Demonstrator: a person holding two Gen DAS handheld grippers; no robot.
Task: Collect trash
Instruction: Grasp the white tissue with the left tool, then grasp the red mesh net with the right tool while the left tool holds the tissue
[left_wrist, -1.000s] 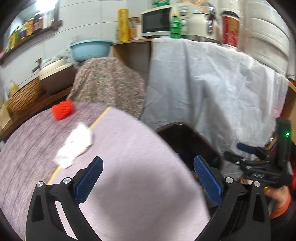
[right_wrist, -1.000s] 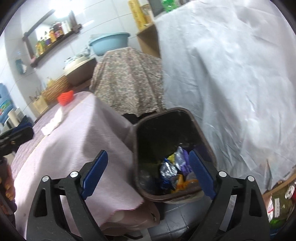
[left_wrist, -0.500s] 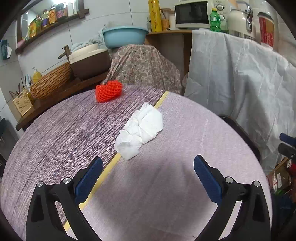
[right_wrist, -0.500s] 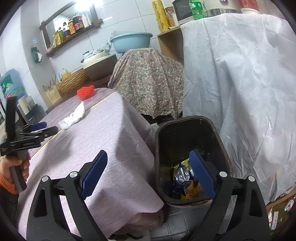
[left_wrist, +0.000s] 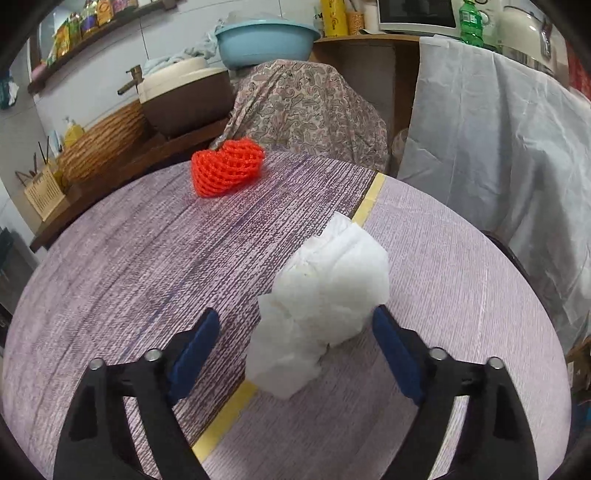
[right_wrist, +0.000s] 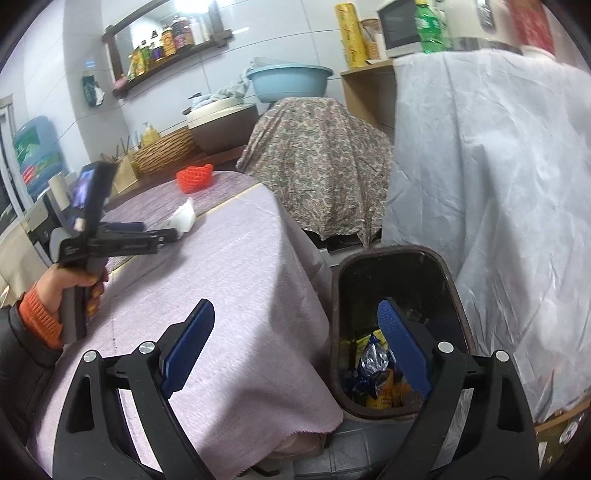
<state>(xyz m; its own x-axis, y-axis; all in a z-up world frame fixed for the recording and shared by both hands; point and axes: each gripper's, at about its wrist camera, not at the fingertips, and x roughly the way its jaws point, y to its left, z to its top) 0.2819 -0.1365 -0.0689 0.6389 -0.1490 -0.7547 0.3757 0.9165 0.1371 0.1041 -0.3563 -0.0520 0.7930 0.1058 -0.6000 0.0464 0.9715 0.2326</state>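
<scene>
Between the closing left gripper (left_wrist: 293, 339) fingers, crumpled tissue (left_wrist: 325, 299), underside hidden; right gripper (right_wrist: 295, 332) open, empty.

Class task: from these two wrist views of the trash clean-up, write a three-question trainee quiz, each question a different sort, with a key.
1. True or false: the crumpled white tissue lies between the left gripper fingers.
2. Multiple choice: the red foam net lies A) in the bin, B) on the table, C) on the shelf.
3. Name what sits in the dark bin below the right gripper.

Key: 1 true; 2 B; 3 snack wrappers.
</scene>
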